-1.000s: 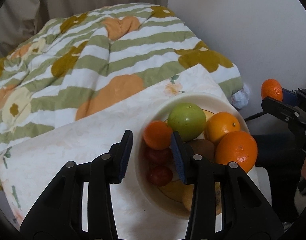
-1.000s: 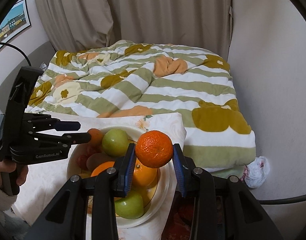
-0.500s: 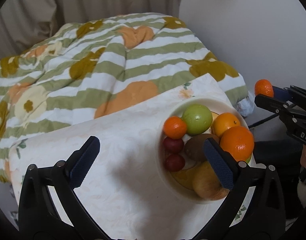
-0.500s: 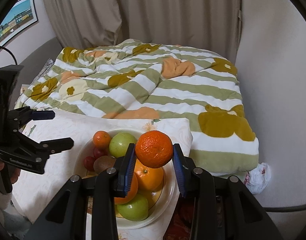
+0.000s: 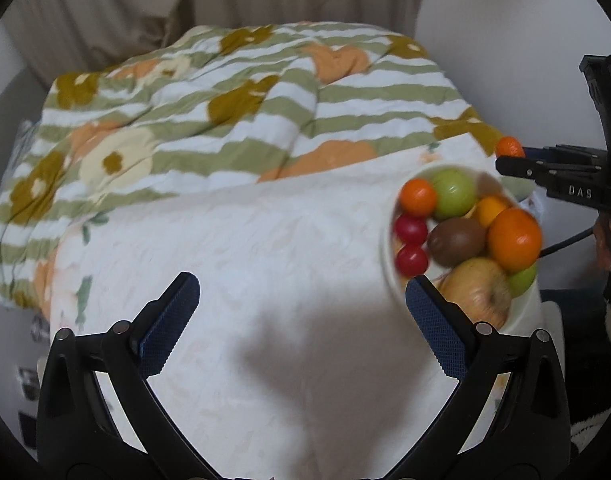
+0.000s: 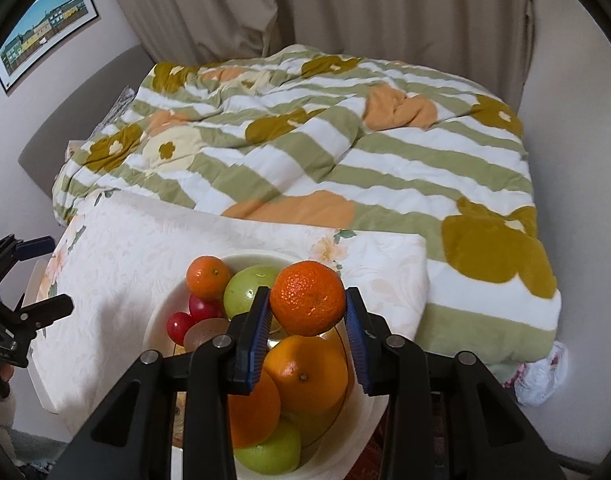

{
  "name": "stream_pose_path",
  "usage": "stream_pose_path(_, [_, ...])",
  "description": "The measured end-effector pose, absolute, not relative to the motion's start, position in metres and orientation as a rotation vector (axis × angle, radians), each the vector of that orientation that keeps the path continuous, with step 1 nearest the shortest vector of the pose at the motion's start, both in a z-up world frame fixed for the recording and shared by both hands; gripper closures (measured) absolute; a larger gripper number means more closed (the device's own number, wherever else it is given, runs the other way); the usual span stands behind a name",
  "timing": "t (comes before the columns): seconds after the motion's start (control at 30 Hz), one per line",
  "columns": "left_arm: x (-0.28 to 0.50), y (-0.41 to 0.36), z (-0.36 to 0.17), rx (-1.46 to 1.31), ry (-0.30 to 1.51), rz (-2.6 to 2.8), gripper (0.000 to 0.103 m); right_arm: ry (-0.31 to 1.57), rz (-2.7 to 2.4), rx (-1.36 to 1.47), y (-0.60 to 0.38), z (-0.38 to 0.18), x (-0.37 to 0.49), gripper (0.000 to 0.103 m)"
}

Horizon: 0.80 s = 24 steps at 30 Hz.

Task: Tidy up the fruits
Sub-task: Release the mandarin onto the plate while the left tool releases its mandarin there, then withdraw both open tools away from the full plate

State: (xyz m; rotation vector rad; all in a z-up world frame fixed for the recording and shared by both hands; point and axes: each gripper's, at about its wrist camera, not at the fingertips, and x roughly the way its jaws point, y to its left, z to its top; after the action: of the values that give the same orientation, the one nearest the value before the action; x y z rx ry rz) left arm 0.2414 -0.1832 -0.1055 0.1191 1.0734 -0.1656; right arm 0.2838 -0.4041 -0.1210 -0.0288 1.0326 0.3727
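Cloth (image 5: 265, 280), white and laid over the near edge of the bed, is all that lies under the left gripper (image 5: 301, 304): its jaws are spread wide with nothing between them. From that gripper the bowl (image 5: 389, 280) of fruit sits to the right, its rim just beside the right-hand finger. Farther right, the right gripper (image 6: 307, 320) is pinching a tangerine (image 6: 308, 298) between its blue pads, held above the bowl's far right side, over a green apple (image 6: 247, 290) and an orange (image 6: 309, 376). The tangerine is round, so it has no long axis to mind. Judging by this, the right hand is the nearer one for the next move, and the bowl lies directly below and slightly near of its load.
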Motion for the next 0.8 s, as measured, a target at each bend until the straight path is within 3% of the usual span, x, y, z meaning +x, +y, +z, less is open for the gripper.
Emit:
stream_pose_path(0.17, [0.228,-0.17,-0.111,0.091,1.095,-0.111,0.0,1.081,0.393,-0.031,-0.4,-0.135,0.29,0.068])
stream_pose_path(0.23, [0.224,-0.167,-0.111,0.085,1.1,-0.098,0.0,1.077,0.391,-0.023,-0.401,-0.135,0.289,0.054])
stream_pose_path(0.3, [0.219,-0.167,-0.109,0.081,1.101,-0.093,0.0,1.072,0.388,-0.013,-0.401,-0.134,0.288,0.048])
stream_pose_path(0.37, [0.216,-0.165,-0.106,0.081,1.095,-0.089,0.0,1.066,0.376,-0.01,-0.402,-0.131,0.287,0.032])
stream_pose_path(0.4, [0.214,-0.165,-0.105,0.081,1.091,-0.087,0.0,1.055,0.372,-0.011,-0.402,-0.129,0.285,0.018])
stream_pose_path(0.47, [0.212,-0.162,-0.1,0.076,1.081,-0.086,0.0,1.036,0.364,-0.015,-0.401,-0.124,0.282,0.009])
stream_pose_path(0.8, [0.191,-0.14,-0.066,0.062,0.981,-0.103,0.0,0.935,0.263,-0.075,-0.381,-0.081,0.247,0.009])
